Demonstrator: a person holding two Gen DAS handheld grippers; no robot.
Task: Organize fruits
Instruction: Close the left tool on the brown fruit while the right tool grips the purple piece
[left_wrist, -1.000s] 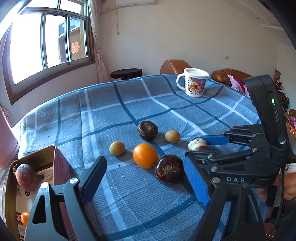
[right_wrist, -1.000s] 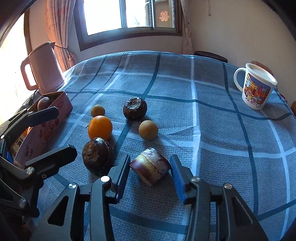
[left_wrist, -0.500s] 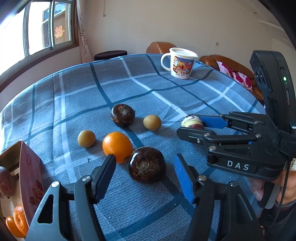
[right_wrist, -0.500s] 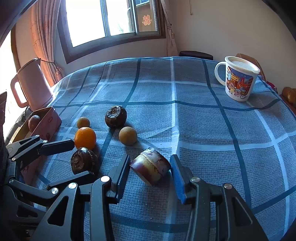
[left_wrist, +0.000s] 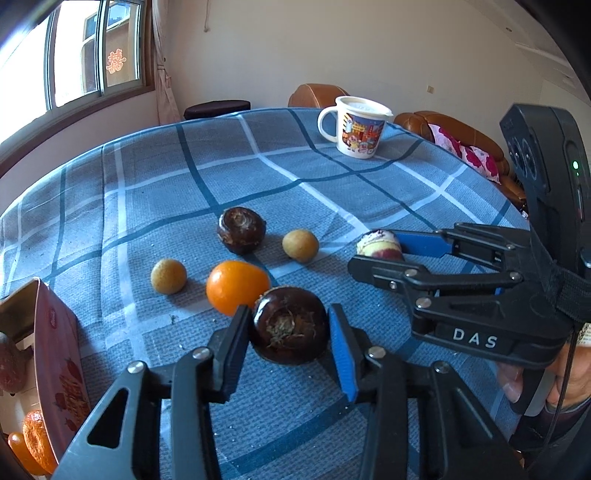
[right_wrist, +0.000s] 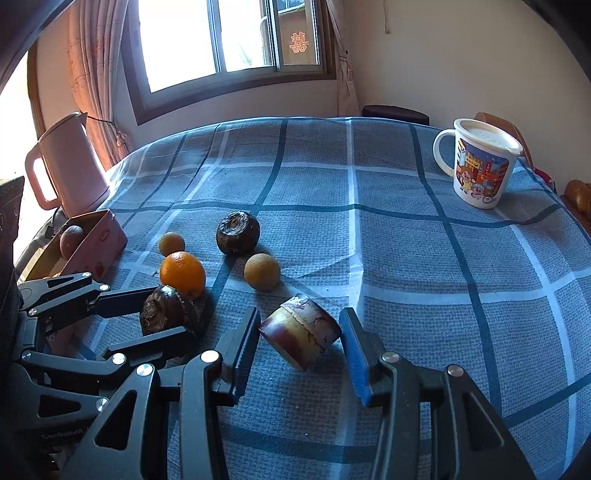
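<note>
My left gripper (left_wrist: 286, 334) is open around a dark brown round fruit (left_wrist: 290, 325) on the blue checked tablecloth, its pads close on both sides. My right gripper (right_wrist: 299, 341) is open around a purple and pale cut fruit piece (right_wrist: 300, 336). An orange (left_wrist: 236, 286) lies just behind the dark fruit. A second dark fruit (left_wrist: 241, 229) and two small tan fruits (left_wrist: 168, 276) (left_wrist: 300, 244) lie further back. A pink box (left_wrist: 61, 365) at the left holds several fruits.
A white cartoon mug (left_wrist: 356, 127) stands at the far right of the table. A pink kettle (right_wrist: 64, 162) stands at the far left behind the box (right_wrist: 92, 240). Brown leather seats (left_wrist: 454, 129) are beyond the table edge.
My left gripper has moved forward and to the right, from near the box to around the dark fruit, and its jaws have narrowed. The right gripper stays around the cut piece.
</note>
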